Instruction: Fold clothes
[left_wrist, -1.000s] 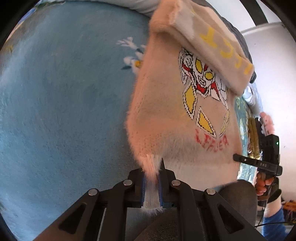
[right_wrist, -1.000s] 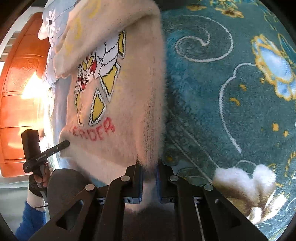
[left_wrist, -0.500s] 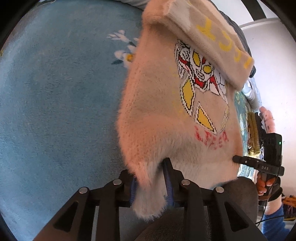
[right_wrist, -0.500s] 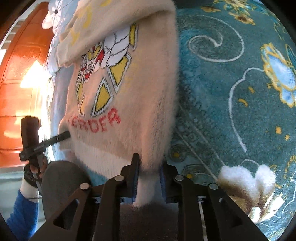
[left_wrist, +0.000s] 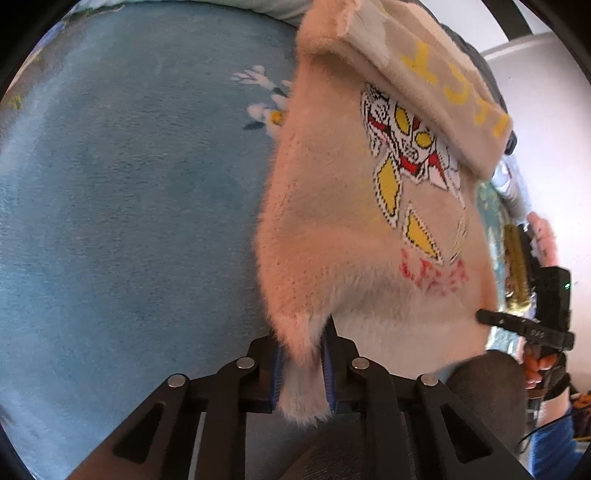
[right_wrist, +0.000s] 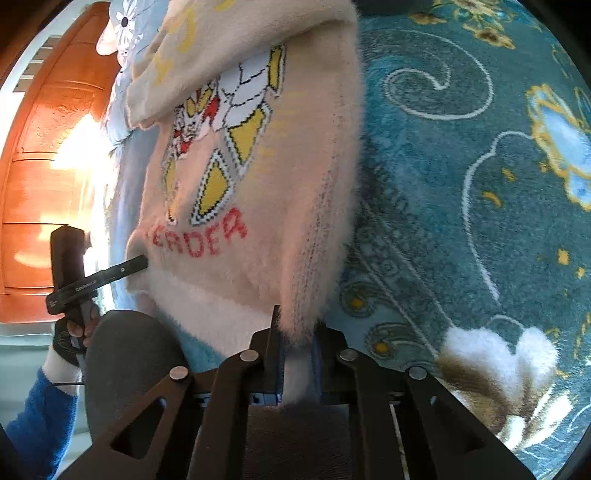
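A fuzzy cream sweater (left_wrist: 332, 229) with a red, yellow and white cartoon figure and red lettering hangs in the air between both grippers, its sleeve folded across the top. My left gripper (left_wrist: 301, 363) is shut on the sweater's bottom hem corner. My right gripper (right_wrist: 297, 354) is shut on the opposite hem corner of the sweater (right_wrist: 258, 184). Each view shows the other gripper at the far hem: the right one in the left wrist view (left_wrist: 524, 326), the left one in the right wrist view (right_wrist: 96, 280).
A light blue blanket with white flowers (left_wrist: 129, 203) lies below on the left. A teal patterned blanket (right_wrist: 461, 184) lies on the right, with a white and brown furry item (right_wrist: 495, 365) on it. An orange wooden headboard (right_wrist: 44, 177) stands beyond.
Both grippers stay shut on the hem corners. The sweater has swung and shifted slightly between them, and the hem sits deeper between the jaws than one second ago.
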